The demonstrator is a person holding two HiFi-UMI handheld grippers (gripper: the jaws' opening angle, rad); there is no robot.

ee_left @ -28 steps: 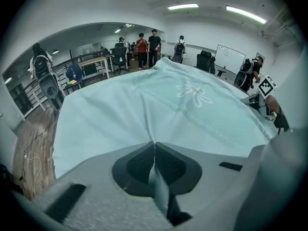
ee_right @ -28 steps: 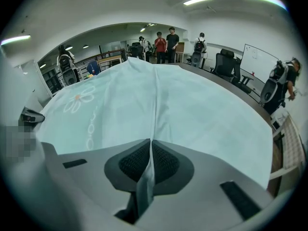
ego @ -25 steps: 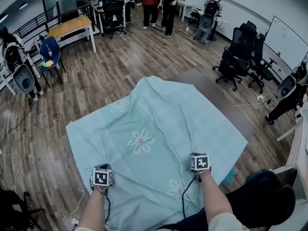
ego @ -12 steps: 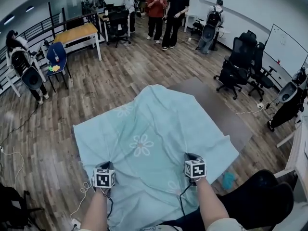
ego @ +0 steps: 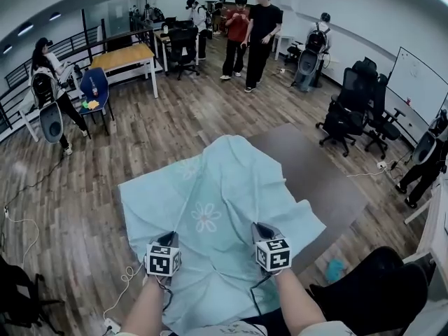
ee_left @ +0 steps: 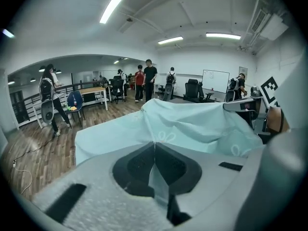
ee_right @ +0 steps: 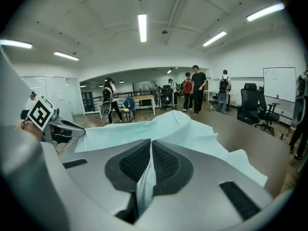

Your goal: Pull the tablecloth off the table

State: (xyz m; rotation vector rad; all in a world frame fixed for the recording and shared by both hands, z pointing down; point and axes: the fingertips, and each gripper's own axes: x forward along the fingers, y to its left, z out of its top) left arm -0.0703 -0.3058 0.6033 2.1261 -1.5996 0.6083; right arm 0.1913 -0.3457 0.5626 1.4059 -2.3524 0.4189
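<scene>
A pale turquoise tablecloth [ego: 210,201] with white flower prints lies crumpled over the near and left part of a dark brown table [ego: 315,170]. My left gripper [ego: 169,238] is shut on the cloth's near edge, and a fold of fabric is pinched between its pads [ee_left: 155,150]. My right gripper [ego: 260,228] is shut on the same near edge further right, cloth clamped between its pads [ee_right: 150,167]. The cloth rises in a ridge [ee_left: 192,114] between the two grips. The table's right and far part is bare.
People stand at the back of the room [ego: 252,26]. Another person stands at the left [ego: 49,96] by a blue chair [ego: 93,86]. Black office chairs [ego: 353,100] and a whiteboard [ego: 413,72] stand at the right. A cable [ego: 122,278] lies on the wood floor at the near left.
Both grippers have drawn nearer to me and closer together, pulling the cloth along. The cloth has slid toward me and bunched, baring more of the table at the right and far end.
</scene>
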